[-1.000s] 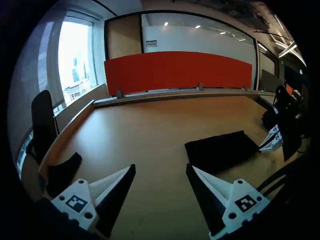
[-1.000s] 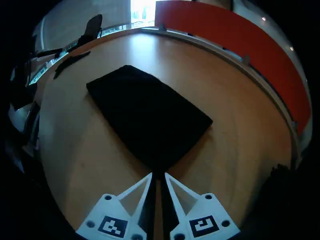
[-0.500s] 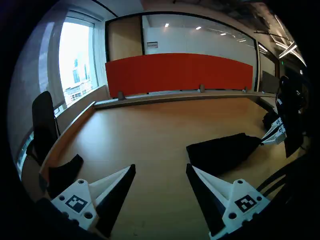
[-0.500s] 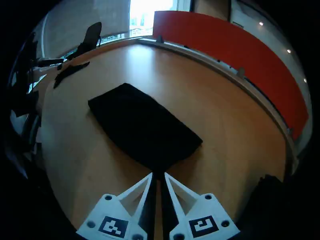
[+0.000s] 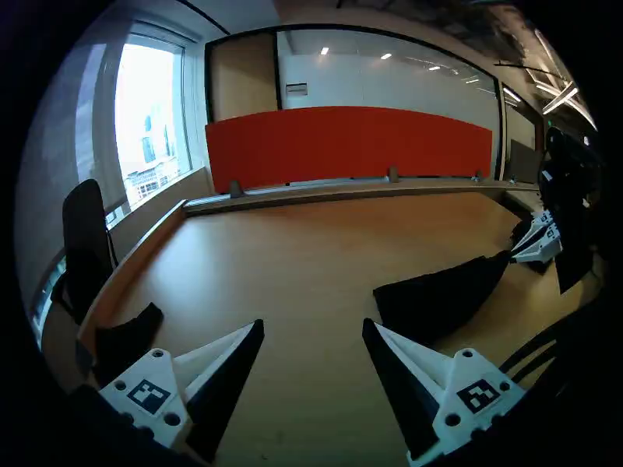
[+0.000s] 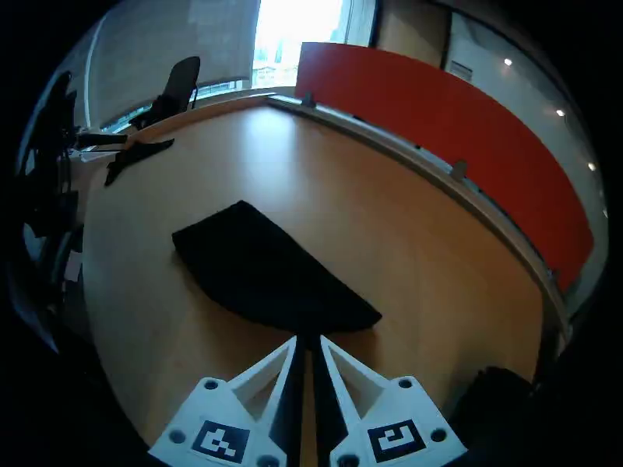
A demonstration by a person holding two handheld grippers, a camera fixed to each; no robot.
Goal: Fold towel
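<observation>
The near corner of the towel (image 6: 265, 272) vanished into the narrow slit between the fingers of the right tool (image 6: 307, 341), so the pinched cloth itself could not be seen. In the left gripper view that tool sat small at the right margin, its body merging into a dark figure (image 5: 572, 194) whose hand could not be made out. The left tool (image 5: 311, 327) was cut off by the bottom edge just behind its marker plates (image 5: 148, 395). A dark limp thing (image 5: 128, 331) at the left rim of the counter (image 5: 296, 249) was too shadowed to name, and that rim hid the lower part of the chair (image 5: 84, 233).
</observation>
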